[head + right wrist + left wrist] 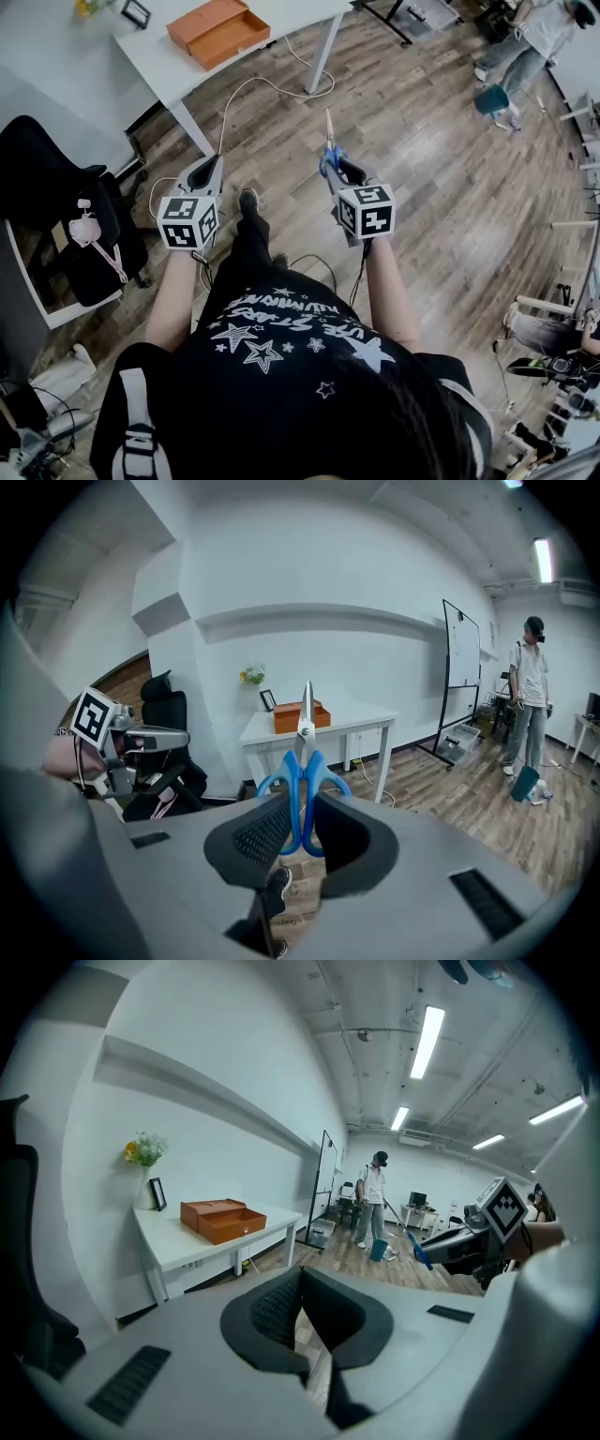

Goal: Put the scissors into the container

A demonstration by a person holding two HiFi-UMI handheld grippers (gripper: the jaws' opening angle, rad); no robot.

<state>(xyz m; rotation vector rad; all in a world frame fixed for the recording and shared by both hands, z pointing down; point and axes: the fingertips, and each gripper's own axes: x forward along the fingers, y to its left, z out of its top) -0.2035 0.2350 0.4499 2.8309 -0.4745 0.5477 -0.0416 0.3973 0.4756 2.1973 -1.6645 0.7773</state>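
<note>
Blue-handled scissors (329, 148) stand upright with their blades up, and my right gripper (339, 172) is shut on the handles. In the right gripper view the scissors (305, 780) rise from between the pads (267, 832), blade tip in line with the orange container (298, 716). The open orange container (217, 30) lies on a white table (178, 70) ahead and to the left, well apart from both grippers. My left gripper (208, 172) is level with the right one, shut and holding nothing (301, 1283). It faces the container (223, 1220).
A black office chair (56, 187) with a pink toy stands at the left. Cables (272, 86) trail over the wooden floor by the table leg. A person (534, 42) with a blue bucket (492, 98) stands far right. A picture frame (157, 1193) and flowers (142, 1150) stand on the table.
</note>
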